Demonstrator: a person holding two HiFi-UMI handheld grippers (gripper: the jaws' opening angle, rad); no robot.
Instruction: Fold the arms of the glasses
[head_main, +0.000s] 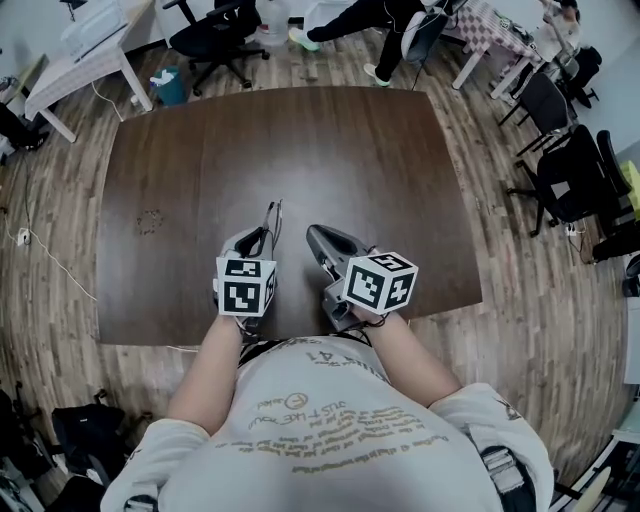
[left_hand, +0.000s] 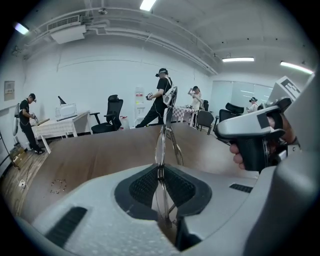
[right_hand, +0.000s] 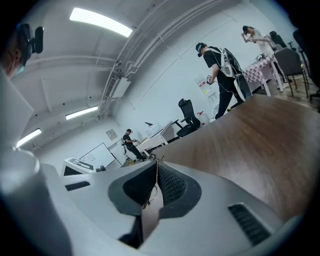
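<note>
A pair of thin wire-framed glasses (head_main: 274, 215) is held just above the dark wooden table (head_main: 300, 140), near its front edge. My left gripper (head_main: 262, 238) is shut on them. In the left gripper view a lens (left_hand: 161, 145) stands edge-on, pinched between the pads, and rises past the fingertips. My right gripper (head_main: 313, 234) is close on the right with its tip turned toward the glasses. In the right gripper view its pads (right_hand: 170, 182) meet, and a thin gold wire (right_hand: 149, 194), seemingly a glasses arm, runs between them. The right gripper (left_hand: 219, 132) also shows in the left gripper view.
A faint ring mark (head_main: 150, 220) lies on the table's left part. Office chairs (head_main: 215, 35) stand beyond the far edge and to the right (head_main: 570, 180). A white table (head_main: 85, 60) is at the far left. People (left_hand: 162, 97) stand in the room behind.
</note>
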